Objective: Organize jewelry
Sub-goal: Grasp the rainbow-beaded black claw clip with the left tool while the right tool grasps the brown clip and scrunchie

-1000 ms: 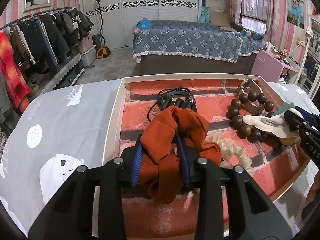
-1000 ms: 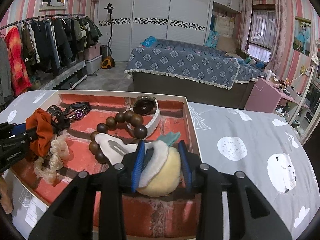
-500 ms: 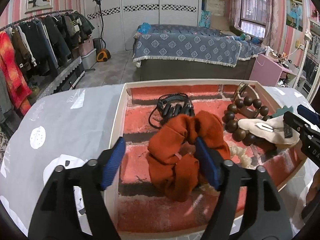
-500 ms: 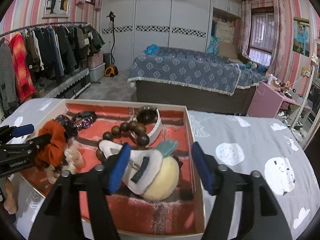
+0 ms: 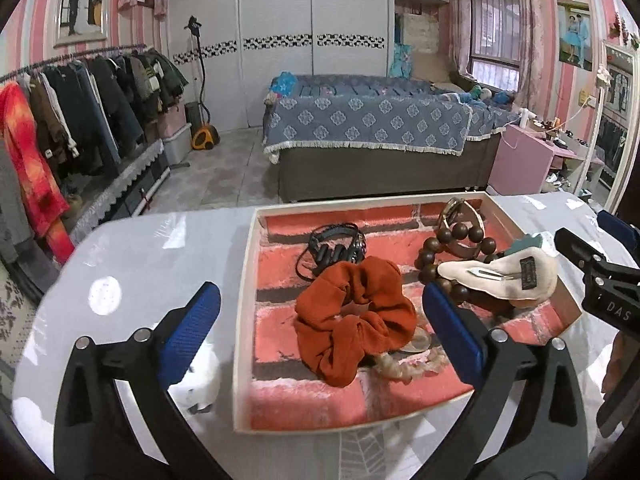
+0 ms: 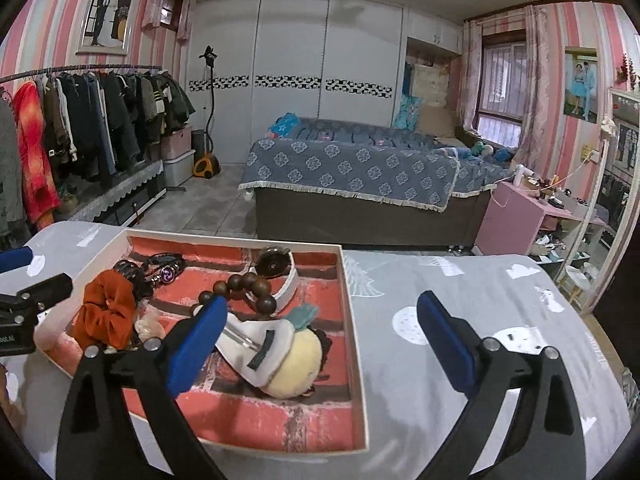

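Note:
A white-rimmed tray (image 5: 243,292) with a red brick-print lining sits on the grey table. In it lie an orange scrunchie (image 5: 352,320), a beige scrunchie (image 5: 404,362) partly under it, black bracelets (image 5: 336,250), a brown bead bracelet (image 5: 456,240), a white-strap watch (image 6: 276,266) and a cream plush hair clip (image 5: 500,276). My left gripper (image 5: 316,320) is open and empty, raised in front of the orange scrunchie. My right gripper (image 6: 320,332) is open and empty above the plush clip (image 6: 280,356), at the tray's right rim (image 6: 352,320).
The grey patterned tablecloth (image 6: 480,320) extends right of the tray and also left of it (image 5: 140,260). Beyond the table are a bed (image 5: 368,128), a clothes rack (image 5: 80,112) and a pink cabinet (image 6: 520,220).
Both grippers opened and let go: the left released the orange scrunchie, the right released the plush clip. Both have pulled back and up from the tray.

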A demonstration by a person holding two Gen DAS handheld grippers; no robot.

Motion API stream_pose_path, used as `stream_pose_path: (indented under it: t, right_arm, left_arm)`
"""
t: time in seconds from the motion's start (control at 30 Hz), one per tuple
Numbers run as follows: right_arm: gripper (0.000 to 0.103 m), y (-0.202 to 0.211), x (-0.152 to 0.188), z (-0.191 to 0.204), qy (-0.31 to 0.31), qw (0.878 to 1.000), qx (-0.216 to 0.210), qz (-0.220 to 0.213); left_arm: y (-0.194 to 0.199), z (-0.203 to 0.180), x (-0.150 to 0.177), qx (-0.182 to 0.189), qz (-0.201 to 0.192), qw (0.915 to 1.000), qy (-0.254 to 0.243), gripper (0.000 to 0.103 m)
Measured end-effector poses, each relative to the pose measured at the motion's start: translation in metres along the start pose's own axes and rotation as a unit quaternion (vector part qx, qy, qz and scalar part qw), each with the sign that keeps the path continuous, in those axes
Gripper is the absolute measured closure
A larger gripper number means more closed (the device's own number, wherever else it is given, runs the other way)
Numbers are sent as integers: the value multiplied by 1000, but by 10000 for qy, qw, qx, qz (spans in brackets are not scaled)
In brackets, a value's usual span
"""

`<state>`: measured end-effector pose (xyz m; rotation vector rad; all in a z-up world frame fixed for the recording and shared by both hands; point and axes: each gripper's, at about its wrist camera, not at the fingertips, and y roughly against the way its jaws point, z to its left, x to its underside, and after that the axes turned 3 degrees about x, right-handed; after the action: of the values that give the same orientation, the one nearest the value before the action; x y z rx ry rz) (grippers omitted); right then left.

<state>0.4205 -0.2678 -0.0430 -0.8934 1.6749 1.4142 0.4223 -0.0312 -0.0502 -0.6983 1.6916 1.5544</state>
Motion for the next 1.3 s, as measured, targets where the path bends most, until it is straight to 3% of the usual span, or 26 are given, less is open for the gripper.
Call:
stream_pose_path:
  t: [0.3,0.6,0.8,1.3]
  right_arm:
    - [4,58,6,-2,141,9997,193,-56]
    - [4,111,43,1,386,9980,442,234]
    - [4,132,78,-3,289,9963,557,583]
    - [4,146,134,-16,-280,9895,26,1416]
  left_arm:
    - [56,7,12,-130,11,9998,-149,5]
    - [98,31,59,-270,231,9991,-216,5]
    - [107,65,89,-340,443,9984,80,5]
    - [84,126,126,-81,1058,9911,807,5]
